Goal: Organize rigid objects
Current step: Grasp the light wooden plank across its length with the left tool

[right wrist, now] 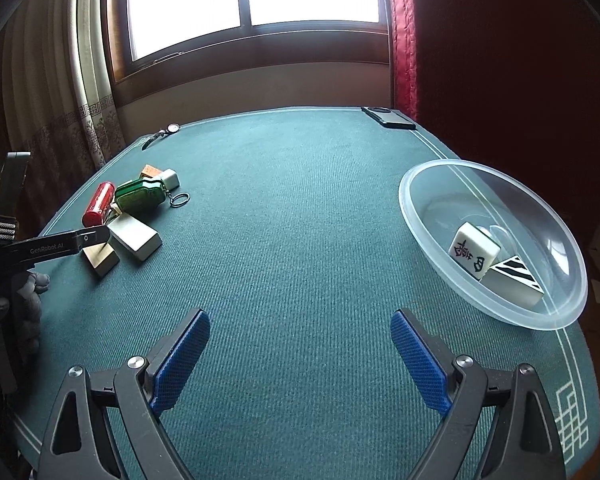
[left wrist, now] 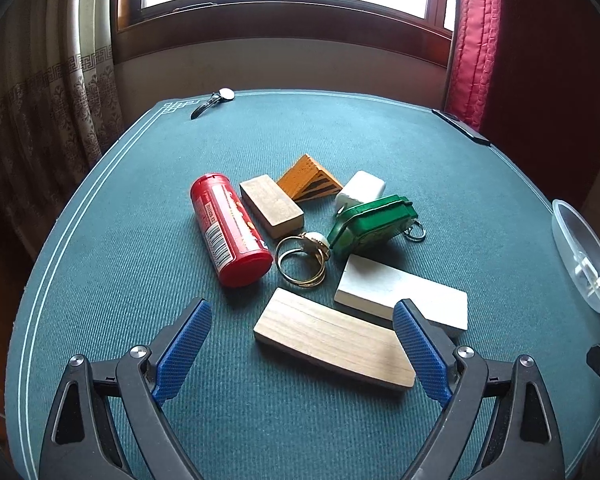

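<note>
A cluster lies mid-table in the left wrist view: a red can [left wrist: 228,232] on its side, a small wooden block [left wrist: 272,206], an orange wedge [left wrist: 310,180], a white cube [left wrist: 360,192], a green case [left wrist: 372,220] with a keyring, gold rings [left wrist: 302,260], a white block [left wrist: 400,292] and a long wooden block [left wrist: 332,340]. My left gripper [left wrist: 302,306] is open just over the long wooden block, pads apart from it. My right gripper [right wrist: 300,314] is open over bare cloth. The clear bowl [right wrist: 432,224] to its right holds a mahjong tile [right wrist: 474,250] and a striped block [right wrist: 514,276].
A wristwatch [left wrist: 216,100] lies at the far left edge of the green table [right wrist: 300,200], a dark phone [right wrist: 388,117] at the far right edge. A gloved hand [right wrist: 24,300] holds the left gripper at the cluster. Curtains and a window stand behind.
</note>
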Available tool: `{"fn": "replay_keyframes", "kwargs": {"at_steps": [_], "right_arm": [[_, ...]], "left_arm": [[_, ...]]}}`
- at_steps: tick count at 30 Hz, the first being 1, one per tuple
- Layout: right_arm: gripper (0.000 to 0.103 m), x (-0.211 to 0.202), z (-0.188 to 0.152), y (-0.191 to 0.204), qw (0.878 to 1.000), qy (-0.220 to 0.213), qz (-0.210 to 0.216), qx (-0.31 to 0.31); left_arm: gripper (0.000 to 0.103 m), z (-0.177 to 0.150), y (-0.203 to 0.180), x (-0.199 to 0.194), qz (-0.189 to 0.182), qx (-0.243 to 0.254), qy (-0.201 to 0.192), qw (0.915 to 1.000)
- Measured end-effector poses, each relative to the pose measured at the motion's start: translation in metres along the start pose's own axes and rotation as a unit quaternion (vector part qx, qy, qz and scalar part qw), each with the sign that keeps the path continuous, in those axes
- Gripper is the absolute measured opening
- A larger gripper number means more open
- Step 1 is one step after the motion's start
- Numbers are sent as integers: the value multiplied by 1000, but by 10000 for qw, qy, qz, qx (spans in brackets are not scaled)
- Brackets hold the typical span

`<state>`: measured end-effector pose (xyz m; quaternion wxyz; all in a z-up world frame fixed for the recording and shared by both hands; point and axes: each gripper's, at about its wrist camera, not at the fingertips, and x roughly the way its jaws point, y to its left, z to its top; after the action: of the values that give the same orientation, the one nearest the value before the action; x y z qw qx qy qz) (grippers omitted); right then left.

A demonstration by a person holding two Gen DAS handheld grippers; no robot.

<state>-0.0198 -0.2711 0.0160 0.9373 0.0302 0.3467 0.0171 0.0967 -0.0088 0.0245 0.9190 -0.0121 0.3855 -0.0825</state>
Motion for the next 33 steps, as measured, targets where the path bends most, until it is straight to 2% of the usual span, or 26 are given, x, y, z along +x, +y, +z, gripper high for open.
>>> {"fn": "replay_keyframes", "kwargs": {"at_steps": [7, 15, 33], "right_arm": [[94, 3, -2, 4, 10000, 63, 19, -21], [94, 4, -3, 4, 10000, 98, 7, -13], [94, 7, -7, 6, 9998, 180, 5, -47]], "left_arm": [[93, 1, 7, 12, -274, -123, 185, 9994], [93, -1, -10, 11, -591, 366, 225, 9973], [94, -19, -35, -3, -863, 1041, 222, 9906]]}}
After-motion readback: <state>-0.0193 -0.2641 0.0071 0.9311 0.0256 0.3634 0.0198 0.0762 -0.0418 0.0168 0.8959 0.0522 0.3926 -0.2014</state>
